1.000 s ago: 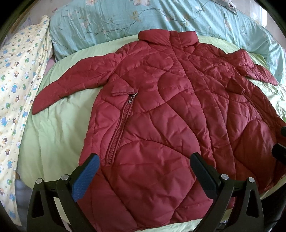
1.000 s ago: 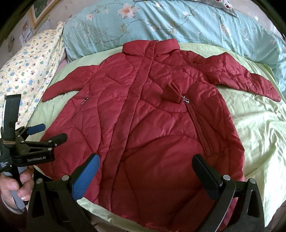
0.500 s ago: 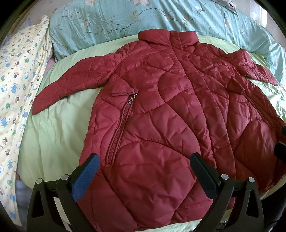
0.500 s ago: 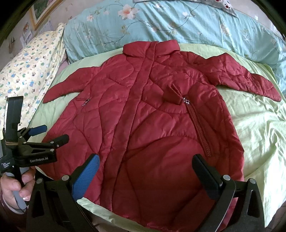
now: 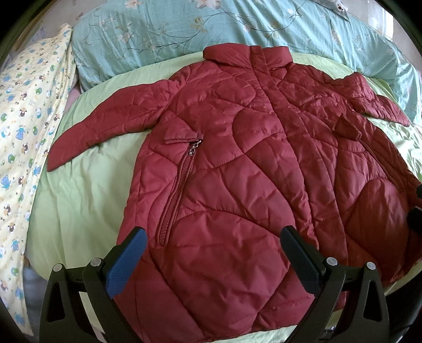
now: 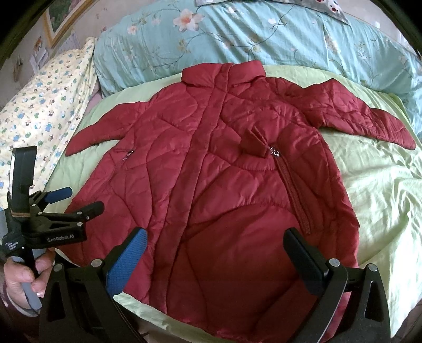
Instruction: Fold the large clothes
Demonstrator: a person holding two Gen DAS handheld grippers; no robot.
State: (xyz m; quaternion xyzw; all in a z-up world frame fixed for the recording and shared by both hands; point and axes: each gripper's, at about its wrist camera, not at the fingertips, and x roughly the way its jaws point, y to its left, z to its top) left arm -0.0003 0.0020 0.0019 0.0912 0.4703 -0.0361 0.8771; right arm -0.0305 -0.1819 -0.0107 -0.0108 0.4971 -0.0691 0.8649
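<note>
Underneath, a pale green bedsheet (image 5: 79,190), floral blue duvet (image 6: 237,34) behind.

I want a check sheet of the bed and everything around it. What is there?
Surface: light green sheet, wrinkled, covering the bed.
Job's things: red quilted coat lying flat, front up, closed, both sleeves spread out; not folded yet.
Clutter: nothing seen on the sheet besides the coat.
Grippers: left hand-held gripper open above the coat's hem, holding nothing; right hand-held gripper open above the hem, holding nothing.
Cables: nothing seen.
Surroundings: blue floral quilt behind the collar; yellow cartoon-print bedding on the left; picture frame on the wall.
</note>
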